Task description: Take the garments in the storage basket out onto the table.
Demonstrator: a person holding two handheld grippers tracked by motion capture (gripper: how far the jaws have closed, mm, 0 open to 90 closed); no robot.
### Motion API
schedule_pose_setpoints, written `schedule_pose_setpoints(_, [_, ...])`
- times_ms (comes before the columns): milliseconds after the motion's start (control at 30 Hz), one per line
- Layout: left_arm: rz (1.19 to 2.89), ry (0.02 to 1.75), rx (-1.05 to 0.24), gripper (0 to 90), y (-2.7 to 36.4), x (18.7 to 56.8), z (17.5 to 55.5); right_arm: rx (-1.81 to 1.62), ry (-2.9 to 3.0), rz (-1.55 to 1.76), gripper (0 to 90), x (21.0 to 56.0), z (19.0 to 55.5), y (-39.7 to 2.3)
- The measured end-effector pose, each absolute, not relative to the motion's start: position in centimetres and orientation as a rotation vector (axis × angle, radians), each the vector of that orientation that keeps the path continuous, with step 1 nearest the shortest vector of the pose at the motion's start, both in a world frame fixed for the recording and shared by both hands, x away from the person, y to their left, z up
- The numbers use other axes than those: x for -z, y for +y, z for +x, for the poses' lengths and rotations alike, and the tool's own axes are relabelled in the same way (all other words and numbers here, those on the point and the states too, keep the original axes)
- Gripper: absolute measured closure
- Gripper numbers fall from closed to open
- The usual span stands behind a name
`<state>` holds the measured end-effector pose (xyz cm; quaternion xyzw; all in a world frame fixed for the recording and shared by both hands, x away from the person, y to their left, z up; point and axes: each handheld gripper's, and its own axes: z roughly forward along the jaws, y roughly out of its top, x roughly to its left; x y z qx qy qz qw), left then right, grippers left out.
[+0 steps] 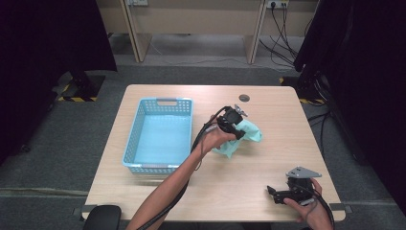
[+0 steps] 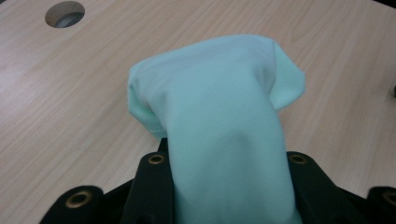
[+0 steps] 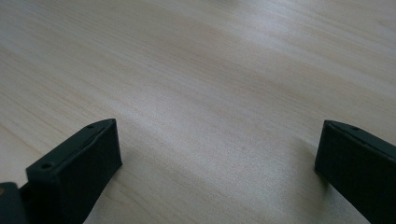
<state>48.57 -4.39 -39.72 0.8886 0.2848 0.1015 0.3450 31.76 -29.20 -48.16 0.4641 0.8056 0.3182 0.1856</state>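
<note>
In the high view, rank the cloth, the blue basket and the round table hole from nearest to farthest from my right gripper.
From the right gripper, at the table's near right corner:
1. Cloth, mid-table, clamped in the left gripper.
2. Round table hole, near the far edge.
3. Blue basket, on the left side; only its near right corner rivals the hole.

No readable text, labels, brands or numbers anywhere. Only sign-like marking: yellow-black hazard stripes (image 1: 76,99) on the floor by the stand bases, left and right of the table (image 1: 268,158); no writing on them.
</note>
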Motion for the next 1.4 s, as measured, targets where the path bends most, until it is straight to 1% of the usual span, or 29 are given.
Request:
schedule_pose_setpoints(300, [2.339,0.772,-0.258,67.1,-5.1,41.7,49.1,-0.896,2.271,1.308,0.5,48.2,31.8,-29.2])
schedule_pose_setpoints(767, [2.352,0.801,-0.269,66.4,-5.2,42.9,49.7,-0.898,2.273,1.303,0.5,48.2,31.8,-29.2])
schedule_pose_setpoints(1000, [2.372,0.815,-0.255,63.6,-5.3,43.9,49.8,-0.898,2.273,1.304,0.5,48.2,31.8,-29.2])
schedule_pose_setpoints(1100, [2.372,0.815,-0.245,65.7,-5.3,44.0,49.8,-0.898,2.273,1.304,0.5,48.2,31.8,-29.2])
schedule_pose_setpoints(1200, [2.365,0.817,-0.246,65.9,-5.3,43.9,49.8,-0.898,2.274,1.304,0.5,48.2,31.8,-29.2])
schedule_pose_setpoints(1367, [2.399,0.798,-0.244,59.4,-5.5,44.2,49.6,-0.898,2.274,1.303,0.5,48.2,31.8,-29.2])
schedule_pose_setpoints(1400, [2.404,0.799,-0.239,55.8,-5.6,44.3,49.5,-0.898,2.274,1.303,0.5,48.2,31.7,-29.2])
